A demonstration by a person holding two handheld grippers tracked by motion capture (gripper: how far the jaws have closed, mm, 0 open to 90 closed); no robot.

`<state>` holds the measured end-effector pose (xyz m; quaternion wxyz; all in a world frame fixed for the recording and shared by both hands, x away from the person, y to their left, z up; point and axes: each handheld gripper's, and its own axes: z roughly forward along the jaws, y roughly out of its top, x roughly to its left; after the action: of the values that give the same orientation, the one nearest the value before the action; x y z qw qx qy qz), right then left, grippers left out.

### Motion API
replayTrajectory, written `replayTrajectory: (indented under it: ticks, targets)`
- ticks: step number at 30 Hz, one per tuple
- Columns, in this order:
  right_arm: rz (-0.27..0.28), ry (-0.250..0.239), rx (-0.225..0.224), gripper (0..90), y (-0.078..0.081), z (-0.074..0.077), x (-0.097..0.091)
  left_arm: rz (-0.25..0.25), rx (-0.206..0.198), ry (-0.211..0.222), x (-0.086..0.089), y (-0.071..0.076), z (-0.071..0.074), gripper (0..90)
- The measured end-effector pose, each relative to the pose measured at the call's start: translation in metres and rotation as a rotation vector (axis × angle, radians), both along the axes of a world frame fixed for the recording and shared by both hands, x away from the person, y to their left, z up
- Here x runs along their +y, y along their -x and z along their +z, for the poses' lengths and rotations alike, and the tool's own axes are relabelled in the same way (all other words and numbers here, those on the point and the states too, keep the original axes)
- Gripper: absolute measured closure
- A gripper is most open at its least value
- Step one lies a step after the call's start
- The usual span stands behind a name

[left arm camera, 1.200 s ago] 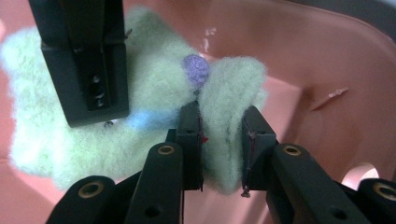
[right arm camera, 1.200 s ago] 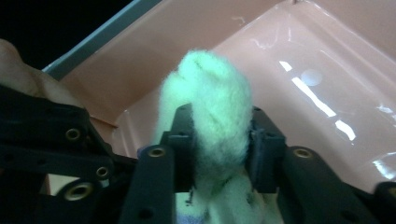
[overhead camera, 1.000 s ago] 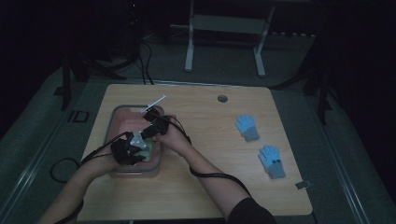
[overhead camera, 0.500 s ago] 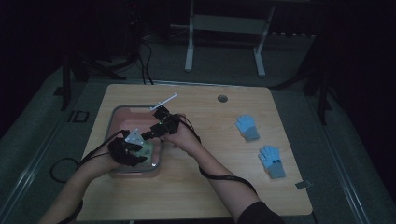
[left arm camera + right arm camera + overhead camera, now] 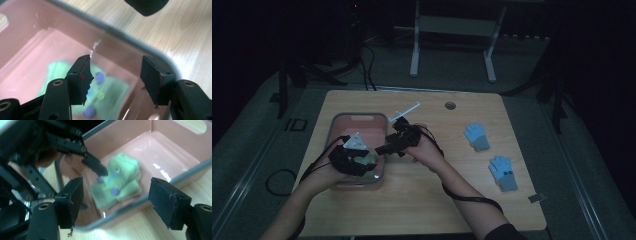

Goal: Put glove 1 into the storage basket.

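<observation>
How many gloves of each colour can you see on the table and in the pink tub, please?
Green gloves in the pink tub: 1, perhaps a folded pair, too blurred to tell
Blue gloves on the table: 2
Total: 3

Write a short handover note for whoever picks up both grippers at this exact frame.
Left gripper: open, empty, hovering inside the pink bin just above the green gloves.
Right gripper: open, empty, at the bin's rim over the table, pointed at the green gloves.
Done: green gloves lie in the bin, free of both grippers.
Left, by the look of it: two blue gloves lie on the table to the right; probably bin them next.
</observation>
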<state>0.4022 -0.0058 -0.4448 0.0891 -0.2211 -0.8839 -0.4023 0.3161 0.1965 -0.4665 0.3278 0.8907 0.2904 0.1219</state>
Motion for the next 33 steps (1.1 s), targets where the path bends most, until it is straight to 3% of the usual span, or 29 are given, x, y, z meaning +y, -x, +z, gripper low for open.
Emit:
replayTrajectory:
  ticks: [6,11,15,20,24,27,29,33]
  targets:
    - [-0.015,0.0,-0.01,26.3,0.008,0.004,-0.026,-0.011,-0.017,0.027,-0.019,0.005,0.014,43.3]
    - [-0.038,0.0,-0.054,25.7,0.013,0.013,-0.049,-0.033,-0.028,0.06,-0.034,0.008,0.022,43.6]
    - [-0.056,0.0,-0.06,25.2,0.014,0.013,-0.063,-0.03,-0.029,0.072,-0.046,0.009,0.021,43.8]
    - [-0.093,0.028,-0.069,24.6,0.01,0.001,-0.091,-0.031,-0.024,0.093,-0.056,0.009,0.018,45.4]
    - [-0.103,0.019,-0.079,24.0,0.01,-0.004,-0.108,-0.041,-0.036,0.088,-0.068,0.012,0.016,37.0]
    - [-0.101,0.017,-0.102,24.0,0.011,-0.007,-0.12,-0.029,-0.049,0.094,-0.079,0.011,0.015,25.0]
    - [-0.108,0.031,-0.119,23.9,0.013,-0.008,-0.128,-0.052,-0.025,0.111,-0.087,0.01,0.013,13.2]
    - [-0.126,0.035,-0.116,21.9,0.015,-0.011,-0.144,-0.048,-0.054,0.125,-0.101,0.012,0.01,7.2]
